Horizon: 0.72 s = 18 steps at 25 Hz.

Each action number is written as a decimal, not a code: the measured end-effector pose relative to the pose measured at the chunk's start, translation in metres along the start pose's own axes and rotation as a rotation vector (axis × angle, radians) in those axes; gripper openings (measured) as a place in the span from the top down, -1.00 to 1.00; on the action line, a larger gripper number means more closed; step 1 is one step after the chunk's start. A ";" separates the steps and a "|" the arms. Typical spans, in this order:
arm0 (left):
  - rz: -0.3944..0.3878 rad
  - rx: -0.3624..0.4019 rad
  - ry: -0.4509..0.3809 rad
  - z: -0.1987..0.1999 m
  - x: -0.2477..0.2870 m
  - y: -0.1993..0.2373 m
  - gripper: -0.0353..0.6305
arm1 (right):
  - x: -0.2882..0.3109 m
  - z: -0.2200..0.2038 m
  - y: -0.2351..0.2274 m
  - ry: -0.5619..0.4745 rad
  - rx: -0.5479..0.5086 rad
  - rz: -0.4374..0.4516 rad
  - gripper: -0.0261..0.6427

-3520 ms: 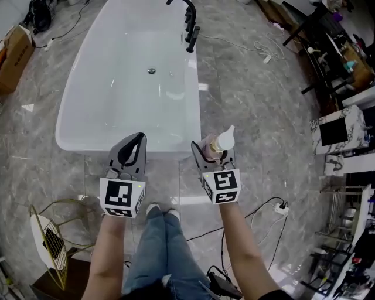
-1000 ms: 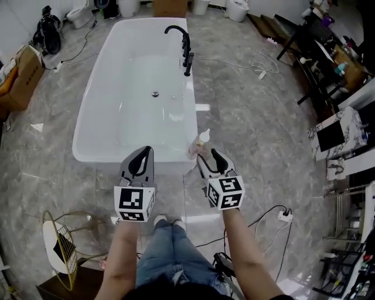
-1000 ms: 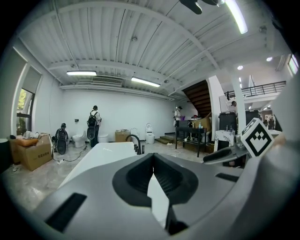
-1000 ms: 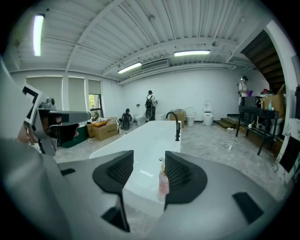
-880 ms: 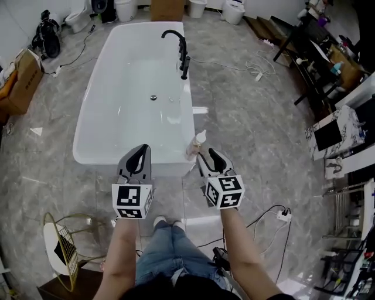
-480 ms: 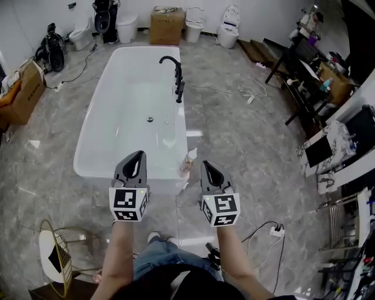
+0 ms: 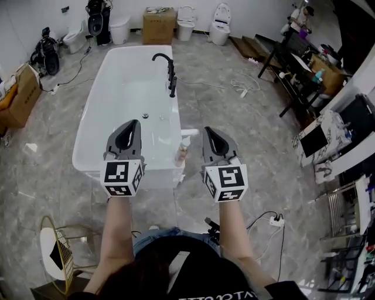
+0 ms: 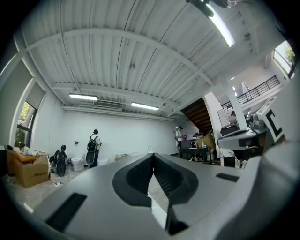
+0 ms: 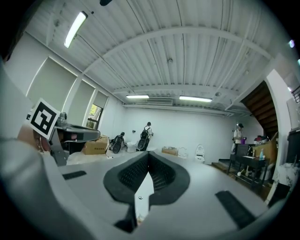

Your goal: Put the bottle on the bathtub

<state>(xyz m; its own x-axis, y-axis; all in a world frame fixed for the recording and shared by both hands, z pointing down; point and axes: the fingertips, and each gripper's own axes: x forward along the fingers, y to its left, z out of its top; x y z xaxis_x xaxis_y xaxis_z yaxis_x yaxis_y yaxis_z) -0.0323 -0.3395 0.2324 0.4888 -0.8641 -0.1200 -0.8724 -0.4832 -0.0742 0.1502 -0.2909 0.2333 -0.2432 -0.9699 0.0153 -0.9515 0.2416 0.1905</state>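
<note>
A small clear bottle (image 7: 183, 150) with a white pump top stands upright on the near right corner of the white bathtub's rim (image 7: 133, 166). No gripper touches it. In the head view my right gripper (image 7: 209, 130) hovers just right of the bottle, jaws shut and empty. My left gripper (image 7: 133, 125) hangs over the tub's near end, left of the bottle, also shut and empty. Both gripper views point level across the room; the left gripper (image 8: 153, 155) and the right gripper (image 9: 148, 153) each show their pads met, and neither shows the bottle or the tub.
A black faucet (image 7: 167, 65) stands on the tub's right rim. Toilets (image 7: 221, 15) and a cardboard box (image 7: 159, 16) line the far wall. A desk (image 7: 304, 65) is at right, a power strip (image 7: 273, 221) and cables on the floor, a gold wire stand (image 7: 55, 251) near left.
The right gripper held the bottle, set it on the tub's corner, drew back open, then shut empty. Both grippers have risen and the head view has tilted up.
</note>
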 end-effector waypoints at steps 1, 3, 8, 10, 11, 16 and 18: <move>-0.007 0.021 -0.014 0.010 0.001 -0.001 0.86 | -0.001 0.009 -0.002 -0.016 0.001 -0.004 0.88; -0.028 0.079 -0.038 0.025 0.001 -0.006 0.86 | -0.003 0.018 -0.005 -0.037 -0.002 -0.018 0.88; -0.073 0.165 -0.069 0.041 -0.002 -0.017 0.86 | -0.012 0.033 -0.015 -0.095 -0.024 -0.087 0.88; -0.081 0.175 -0.072 0.044 -0.006 -0.017 0.86 | -0.017 0.038 -0.014 -0.118 -0.001 -0.078 0.88; -0.082 0.175 -0.077 0.047 -0.007 -0.017 0.86 | -0.019 0.041 -0.013 -0.128 0.011 -0.073 0.88; -0.060 0.160 -0.107 0.060 -0.012 -0.009 0.86 | -0.024 0.054 -0.011 -0.147 -0.014 -0.079 0.88; -0.052 0.155 -0.117 0.064 -0.014 -0.005 0.86 | -0.025 0.056 -0.009 -0.148 -0.024 -0.081 0.88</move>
<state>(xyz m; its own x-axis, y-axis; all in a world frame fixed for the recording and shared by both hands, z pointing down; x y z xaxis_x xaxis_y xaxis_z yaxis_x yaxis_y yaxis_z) -0.0345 -0.3156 0.1712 0.5382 -0.8120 -0.2258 -0.8392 -0.4912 -0.2334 0.1546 -0.2672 0.1765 -0.1923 -0.9705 -0.1456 -0.9648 0.1599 0.2086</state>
